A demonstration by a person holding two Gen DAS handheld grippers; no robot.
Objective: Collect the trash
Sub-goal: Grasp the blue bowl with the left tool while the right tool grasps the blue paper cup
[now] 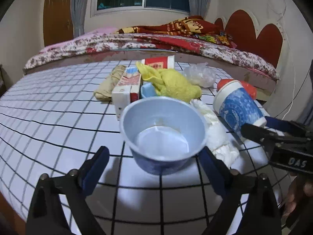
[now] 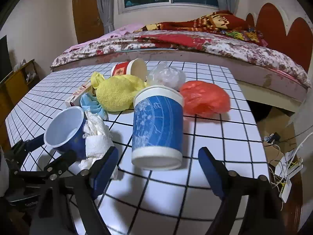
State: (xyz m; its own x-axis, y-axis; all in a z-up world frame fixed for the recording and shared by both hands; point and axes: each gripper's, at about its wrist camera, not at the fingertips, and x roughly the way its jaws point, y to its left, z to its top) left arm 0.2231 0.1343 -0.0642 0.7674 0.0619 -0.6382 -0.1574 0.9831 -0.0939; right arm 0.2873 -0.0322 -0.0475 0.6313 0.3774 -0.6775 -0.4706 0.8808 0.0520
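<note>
Both claws are hanging low over the near edge of the checked counter (image 1: 58,117) w/ jaws spread wide, nothing gripped: left claw (image 1: 154,162) is straddling the open blue cup (image 1: 163,135), which is tipping toward it mouth-up, prob. lined up for a grab, while right claw (image 2: 158,164) is facing the upside-down blue-white cup (image 2: 158,125). Rest of the trash is sitting heaped mid-counter btw the cups & the bed (image 1: 137,41): white tissue (image 2: 96,137) touching the blue cup, yellow cloth (image 2: 117,92), red bag (image 2: 205,98), clear bag (image 2: 168,74), red cup (image 2: 129,68) on its side, carton (image 1: 127,90).
</note>
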